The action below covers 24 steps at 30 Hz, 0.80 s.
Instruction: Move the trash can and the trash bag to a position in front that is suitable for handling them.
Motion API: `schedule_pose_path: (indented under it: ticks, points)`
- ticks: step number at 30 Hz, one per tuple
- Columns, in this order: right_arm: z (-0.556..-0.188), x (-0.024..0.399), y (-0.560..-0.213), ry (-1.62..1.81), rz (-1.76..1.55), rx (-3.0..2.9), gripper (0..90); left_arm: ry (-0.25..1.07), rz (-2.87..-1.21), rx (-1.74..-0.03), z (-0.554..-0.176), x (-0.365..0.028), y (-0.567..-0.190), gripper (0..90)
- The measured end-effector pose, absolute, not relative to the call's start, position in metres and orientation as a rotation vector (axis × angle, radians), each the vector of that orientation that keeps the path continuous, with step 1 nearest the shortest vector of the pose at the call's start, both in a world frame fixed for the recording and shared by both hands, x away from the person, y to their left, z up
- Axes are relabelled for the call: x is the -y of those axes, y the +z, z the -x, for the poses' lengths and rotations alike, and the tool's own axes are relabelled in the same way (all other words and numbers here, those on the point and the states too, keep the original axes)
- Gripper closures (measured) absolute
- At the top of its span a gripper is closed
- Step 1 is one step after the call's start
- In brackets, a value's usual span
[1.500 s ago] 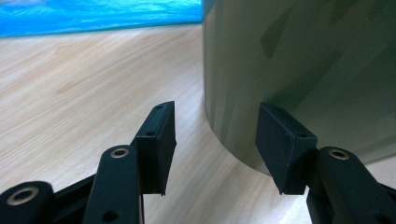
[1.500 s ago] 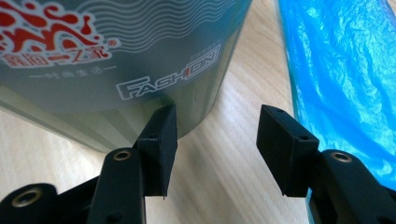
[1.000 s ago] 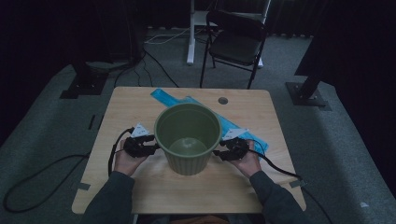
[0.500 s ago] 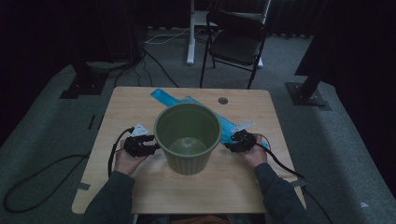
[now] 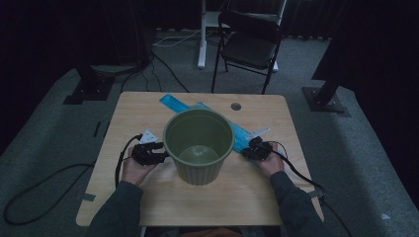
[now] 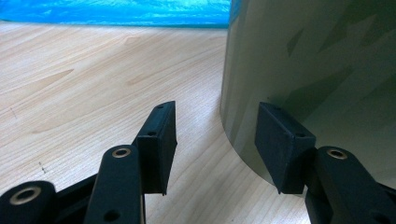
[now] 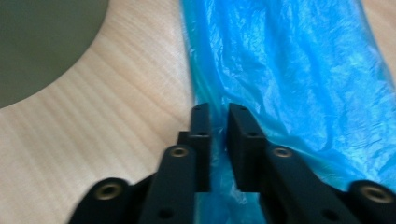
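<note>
Bag (image 7: 289, 79) edge between right gripper (image 7: 218, 116) fingers (image 7: 246, 140)

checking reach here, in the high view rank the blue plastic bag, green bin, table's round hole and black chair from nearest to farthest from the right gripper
1. blue plastic bag, between the right gripper's jaws
2. green bin, beside it at centre
3. round hole, near the table's far edge
4. black chair, on the floor beyond

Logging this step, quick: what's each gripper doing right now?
Left gripper: open, beside the green bucket, one jaw against its wall.
Right gripper: jaws just closed, pinching the blue plastic bag.
</note>
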State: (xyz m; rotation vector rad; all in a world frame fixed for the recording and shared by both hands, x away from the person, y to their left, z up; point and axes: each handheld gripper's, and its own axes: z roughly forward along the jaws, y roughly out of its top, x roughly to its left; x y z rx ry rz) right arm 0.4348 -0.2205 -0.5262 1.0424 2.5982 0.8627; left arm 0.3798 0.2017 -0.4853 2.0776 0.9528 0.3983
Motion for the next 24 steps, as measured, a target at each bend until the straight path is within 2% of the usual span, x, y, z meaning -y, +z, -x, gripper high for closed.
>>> schedule_pose_path:
  ticks: [4, 15, 17, 19, 21, 24]
  points:
    - [-0.423, 0.223, -0.524, 0.834, -1.021, -2.647, 87.0, 0.401, -2.076, -0.951, -0.380, -0.202, -0.485, 48.6]
    - [-0.368, 0.228, -0.521, 0.809, -0.900, -2.753, 85.5, 0.409, -2.073, -0.943, -0.380, -0.202, -0.485, 48.8]
    - [-0.362, 0.227, -0.521, 0.817, -0.875, -2.773, 79.2, 0.411, -2.073, -0.941, -0.379, -0.202, -0.485, 48.9]
    - [-0.358, 0.224, -0.520, 0.844, -0.857, -2.761, 66.3, 0.415, -2.072, -0.938, -0.379, -0.202, -0.485, 48.9]
    - [-0.356, 0.222, -0.516, 0.879, -0.848, -2.742, 57.4, 0.417, -2.072, -0.937, -0.380, -0.202, -0.485, 48.9]
    - [-0.358, 0.220, -0.512, 0.896, -0.844, -2.704, 50.5, 0.414, -2.071, -0.936, -0.380, -0.202, -0.485, 48.9]
